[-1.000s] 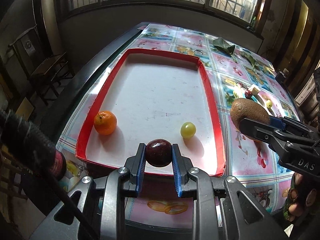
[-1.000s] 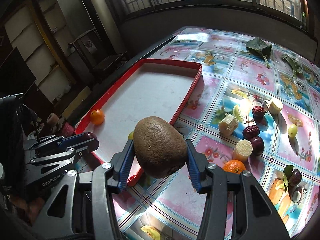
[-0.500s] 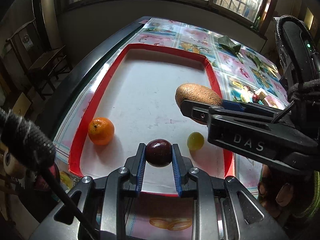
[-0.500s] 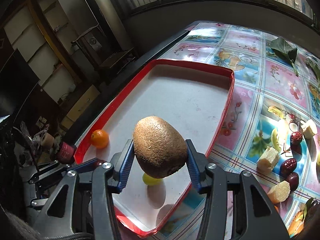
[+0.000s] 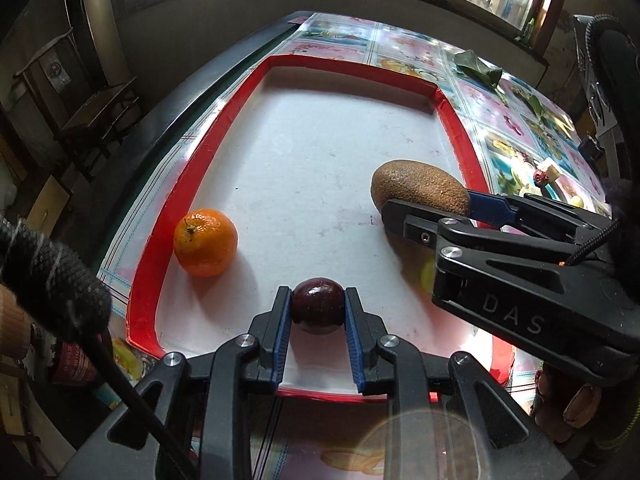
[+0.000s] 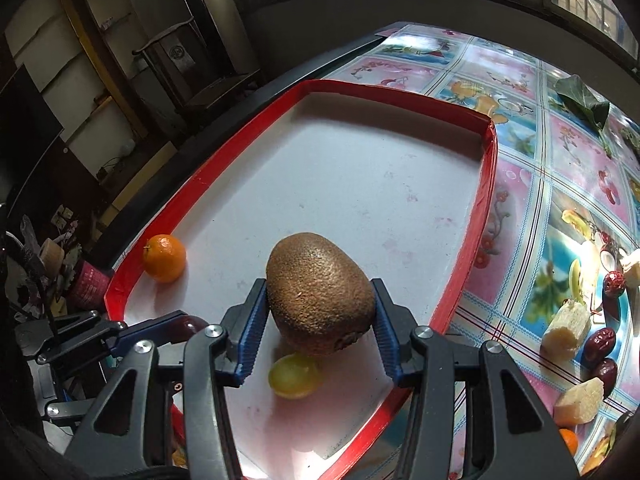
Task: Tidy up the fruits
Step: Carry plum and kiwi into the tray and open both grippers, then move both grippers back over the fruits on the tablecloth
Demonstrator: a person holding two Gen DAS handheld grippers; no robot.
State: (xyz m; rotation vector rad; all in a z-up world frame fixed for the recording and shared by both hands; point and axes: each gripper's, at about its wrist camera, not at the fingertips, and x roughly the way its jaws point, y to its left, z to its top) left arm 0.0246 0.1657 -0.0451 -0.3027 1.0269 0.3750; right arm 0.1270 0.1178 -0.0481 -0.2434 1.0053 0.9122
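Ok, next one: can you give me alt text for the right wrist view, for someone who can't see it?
The right gripper holds a brown kiwi over a red-rimmed white tray, just above a green grape lying in the tray. An orange sits by the tray's left rim, and the left gripper holds a dark red fruit at lower left.

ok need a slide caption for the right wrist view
Right gripper holds a kiwi over the red tray, above a green grape, orange at left.
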